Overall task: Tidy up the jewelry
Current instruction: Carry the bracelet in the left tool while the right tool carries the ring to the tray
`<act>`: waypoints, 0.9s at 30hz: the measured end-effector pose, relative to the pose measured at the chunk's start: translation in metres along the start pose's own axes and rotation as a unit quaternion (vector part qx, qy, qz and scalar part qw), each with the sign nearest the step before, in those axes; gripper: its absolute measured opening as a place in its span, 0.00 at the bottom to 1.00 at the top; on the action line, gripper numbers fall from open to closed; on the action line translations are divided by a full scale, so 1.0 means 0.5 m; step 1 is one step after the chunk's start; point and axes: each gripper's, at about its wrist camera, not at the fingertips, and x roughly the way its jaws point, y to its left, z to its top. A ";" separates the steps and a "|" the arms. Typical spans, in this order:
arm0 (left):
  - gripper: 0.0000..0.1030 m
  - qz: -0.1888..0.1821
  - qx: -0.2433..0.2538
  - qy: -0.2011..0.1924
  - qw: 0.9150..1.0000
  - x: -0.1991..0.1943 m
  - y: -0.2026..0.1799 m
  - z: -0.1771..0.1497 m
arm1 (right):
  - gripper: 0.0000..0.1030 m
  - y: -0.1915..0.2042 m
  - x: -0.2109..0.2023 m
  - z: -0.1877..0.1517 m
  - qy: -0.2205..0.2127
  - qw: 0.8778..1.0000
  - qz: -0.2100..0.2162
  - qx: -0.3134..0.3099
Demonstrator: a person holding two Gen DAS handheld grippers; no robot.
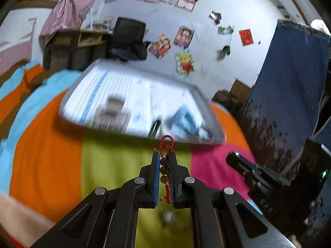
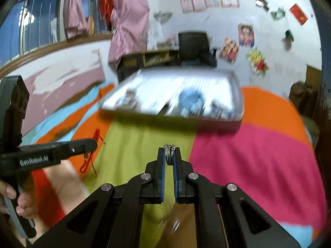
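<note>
Red cord and brown beads make up the bracelet (image 1: pixel 165 165), which sits clamped between the blue pads of the left hand-held gripper (image 1: pixel 164 157); its red loop pokes out past the fingertips and a tassel end hangs loose below, so the pinch on the beads looks chosen to keep the cord from slipping. Silver metal shows in the other view: a stacked ring (image 2: pixel 169 153) is pinched upright at the very tips of the right hand-held gripper (image 2: pixel 169 155), its small stones facing up, a fingertip hold that probably leaves it easy to drop into a slot. Both pieces hang in the air over the bed's striped blanket (image 1: pixel 51 155), well short of the grey jewelry tray (image 1: pixel 215 113) lying further up the bed. Its compartments are too blurred to tell apart. Both hand-held grippers point forward and somewhat downward toward that tray, side by side. A person's hand (image 2: pixel 22 204) wraps the left tool's handle at the edge of the right view.
</note>
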 end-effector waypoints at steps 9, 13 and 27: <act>0.08 0.015 -0.007 0.026 1.000 0.175 0.004 0.091 | 0.06 -0.097 0.097 0.118 -0.033 0.999 -0.018 0.034; 0.08 0.025 -0.004 0.044 0.999 0.208 0.003 0.078 | 0.07 -0.119 0.143 0.108 -0.005 0.999 -0.029 0.044; 0.10 0.048 0.005 0.056 0.997 0.208 0.003 0.060 | 0.35 -0.145 0.160 0.087 -0.001 0.998 -0.031 0.054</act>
